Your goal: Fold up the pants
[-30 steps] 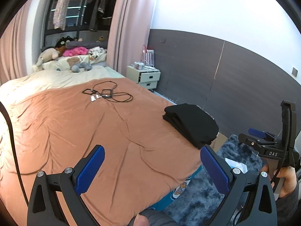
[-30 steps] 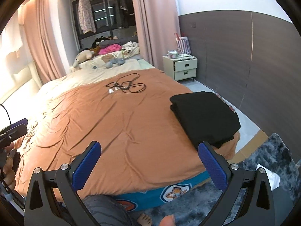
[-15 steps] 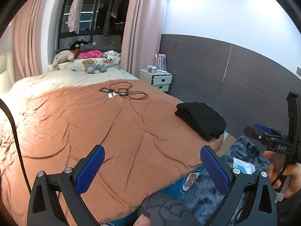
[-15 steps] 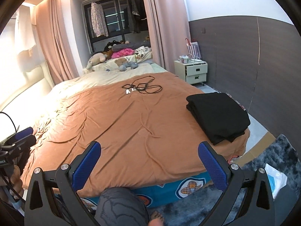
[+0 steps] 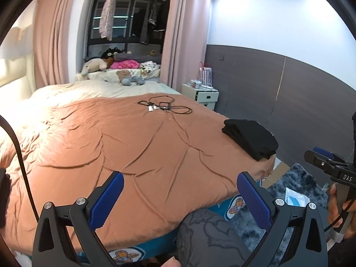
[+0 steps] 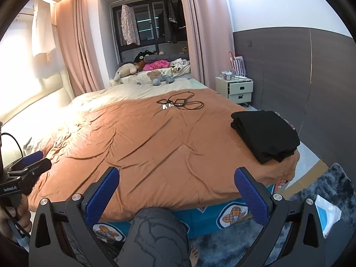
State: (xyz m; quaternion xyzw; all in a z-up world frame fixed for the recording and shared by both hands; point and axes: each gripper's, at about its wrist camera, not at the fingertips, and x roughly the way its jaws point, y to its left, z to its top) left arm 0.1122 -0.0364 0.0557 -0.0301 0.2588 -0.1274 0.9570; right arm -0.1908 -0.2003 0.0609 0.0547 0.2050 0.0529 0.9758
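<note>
Black pants (image 5: 251,138) lie folded in a neat stack at the right front corner of the orange bedspread (image 5: 124,146); they also show in the right wrist view (image 6: 265,135). My left gripper (image 5: 180,198) is open and empty, held off the foot of the bed, well short of the pants. My right gripper (image 6: 176,192) is open and empty, also off the foot of the bed. Each gripper shows at the edge of the other's view: the right one (image 5: 329,166), the left one (image 6: 24,166).
A tangle of black cables (image 6: 181,103) lies mid-bed. Stuffed toys (image 6: 142,69) sit at the far end. A white nightstand (image 6: 240,90) stands by the dark wall. A blue shaggy rug (image 6: 311,218) with a plastic bag (image 6: 329,213) lies right. My knee (image 6: 153,235) is below.
Both grippers have drawn back and tilted upward from the bed, so the pants look farther away and more of the room shows. Both stayed open.
</note>
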